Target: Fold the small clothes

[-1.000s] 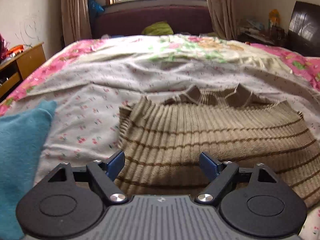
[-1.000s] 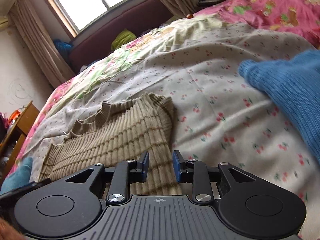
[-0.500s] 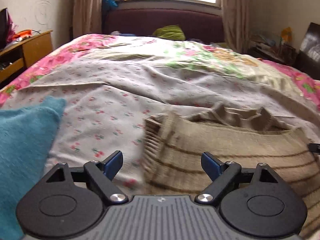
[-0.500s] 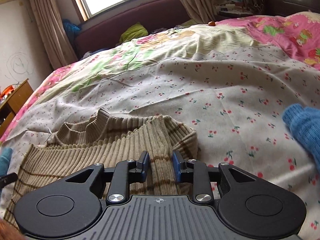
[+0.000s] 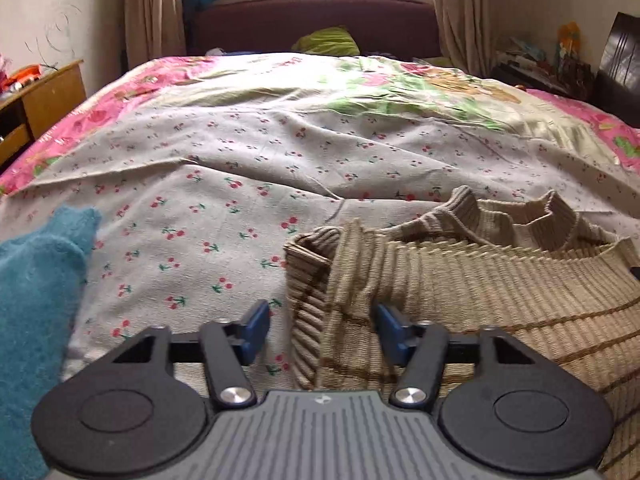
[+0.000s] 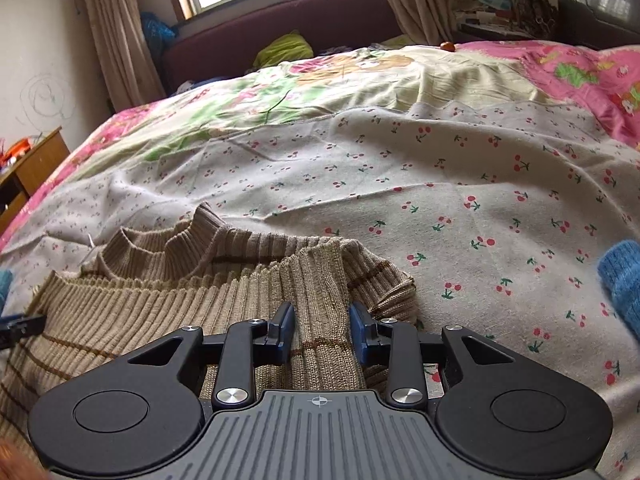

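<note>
A beige ribbed sweater with brown stripes (image 5: 460,280) lies folded on the cherry-print sheet (image 5: 224,168); it also shows in the right wrist view (image 6: 168,300). My left gripper (image 5: 320,330) is open, its fingers astride the sweater's left edge. My right gripper (image 6: 320,330) is open, with the sweater's right edge between its fingers. The sweater's collar points toward the headboard.
A teal garment (image 5: 36,300) lies at the near left. A blue knit garment (image 6: 622,280) lies at the right. A wooden desk (image 5: 40,96) stands left of the bed. A dark red headboard (image 5: 320,28) with a green pillow (image 5: 328,42) is at the far end.
My left gripper has shifted left to the sweater's left edge and narrowed somewhat. My right gripper has opened wider over the right edge, and its view has levelled out.
</note>
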Motion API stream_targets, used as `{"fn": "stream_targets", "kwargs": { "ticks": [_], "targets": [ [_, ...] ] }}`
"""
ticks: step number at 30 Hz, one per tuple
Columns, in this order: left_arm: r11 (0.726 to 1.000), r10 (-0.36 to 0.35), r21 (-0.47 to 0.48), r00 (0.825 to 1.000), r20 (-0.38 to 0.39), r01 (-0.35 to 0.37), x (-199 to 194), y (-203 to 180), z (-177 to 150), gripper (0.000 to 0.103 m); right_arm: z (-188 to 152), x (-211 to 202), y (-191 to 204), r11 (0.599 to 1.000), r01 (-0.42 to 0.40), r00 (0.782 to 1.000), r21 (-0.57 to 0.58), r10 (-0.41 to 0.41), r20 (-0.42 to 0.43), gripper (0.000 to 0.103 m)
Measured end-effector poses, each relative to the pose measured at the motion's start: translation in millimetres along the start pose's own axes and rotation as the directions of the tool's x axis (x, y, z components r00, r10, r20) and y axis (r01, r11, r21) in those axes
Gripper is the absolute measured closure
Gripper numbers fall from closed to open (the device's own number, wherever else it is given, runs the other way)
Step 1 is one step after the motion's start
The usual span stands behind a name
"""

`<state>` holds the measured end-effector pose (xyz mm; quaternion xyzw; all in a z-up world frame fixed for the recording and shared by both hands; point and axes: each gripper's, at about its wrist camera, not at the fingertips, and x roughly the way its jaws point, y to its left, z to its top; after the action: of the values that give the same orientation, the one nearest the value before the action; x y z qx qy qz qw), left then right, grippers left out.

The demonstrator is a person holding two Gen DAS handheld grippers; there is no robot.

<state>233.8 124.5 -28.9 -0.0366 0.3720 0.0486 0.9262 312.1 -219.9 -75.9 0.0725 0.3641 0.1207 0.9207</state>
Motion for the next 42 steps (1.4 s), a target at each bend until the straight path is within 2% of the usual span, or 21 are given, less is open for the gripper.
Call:
{"fn": "stream_targets", "kwargs": {
  "ticks": [2,3,5,11,16,18,20,22,25,29,33,36,40,42],
  "targets": [
    [1.000,-0.011,0.008,1.000,0.005,0.011,-2,-1,1,0.054,1,-3,0,1.000,0.010,1.000,-0.009,-0.010,0.004,0.089],
    [1.000,-0.009,0.018,1.000,0.009,0.009,-4,-2,2,0.061,2,-5,0,1.000,0.005,1.000,-0.003,-0.005,0.008,0.093],
    [1.000,-0.018,0.021,1.000,0.015,0.018,-7,-3,3,0.069,5,-11,-2,1.000,-0.010,1.000,0.013,0.010,0.022,0.094],
    [0.997,-0.063,-0.042,0.998,0.021,0.064,-10,9,13,0.077,17,-31,-4,0.997,-0.043,0.994,0.059,0.036,0.101,0.095],
    [0.997,-0.030,-0.069,0.993,0.110,0.037,-22,18,24,0.085,28,-36,-7,0.994,-0.043,0.985,0.096,0.026,0.172,0.095],
    [0.997,-0.016,-0.070,0.994,0.111,0.024,-18,20,28,0.085,25,-20,-10,0.994,-0.010,0.990,0.112,-0.006,0.140,0.095],
    [0.997,-0.013,-0.073,0.997,0.078,0.018,-4,21,28,0.085,15,-1,-13,0.993,0.050,0.994,0.110,-0.060,0.090,0.095],
    [0.996,-0.026,-0.083,0.999,0.042,0.029,3,22,23,0.085,2,10,-20,0.988,0.071,0.996,0.135,-0.078,0.046,0.096],
    [0.991,-0.060,-0.117,0.998,0.033,0.063,-2,28,14,0.082,-6,9,-24,0.987,0.061,0.996,0.151,-0.070,0.055,0.096],
    [0.993,-0.063,-0.098,0.997,0.041,0.067,-7,29,13,0.066,-4,9,-24,0.986,0.053,0.997,0.157,-0.061,0.044,0.095],
    [0.996,-0.073,-0.044,0.994,0.083,0.077,-13,16,15,0.064,-6,8,-25,0.985,0.046,0.997,0.166,-0.055,0.049,0.095],
    [0.997,-0.082,0.005,0.990,0.117,0.082,-19,6,18,0.048,-6,9,-24,0.986,0.047,0.997,0.162,-0.055,0.047,0.094],
    [0.996,-0.074,0.051,0.993,0.096,0.070,-10,-3,22,0.048,-5,9,-25,0.986,0.043,0.998,0.161,-0.051,0.045,0.094],
    [0.998,-0.046,0.042,0.998,0.051,0.044,3,-3,23,0.048,-5,8,-25,0.986,0.041,0.998,0.162,-0.049,0.044,0.094]
  ]
}}
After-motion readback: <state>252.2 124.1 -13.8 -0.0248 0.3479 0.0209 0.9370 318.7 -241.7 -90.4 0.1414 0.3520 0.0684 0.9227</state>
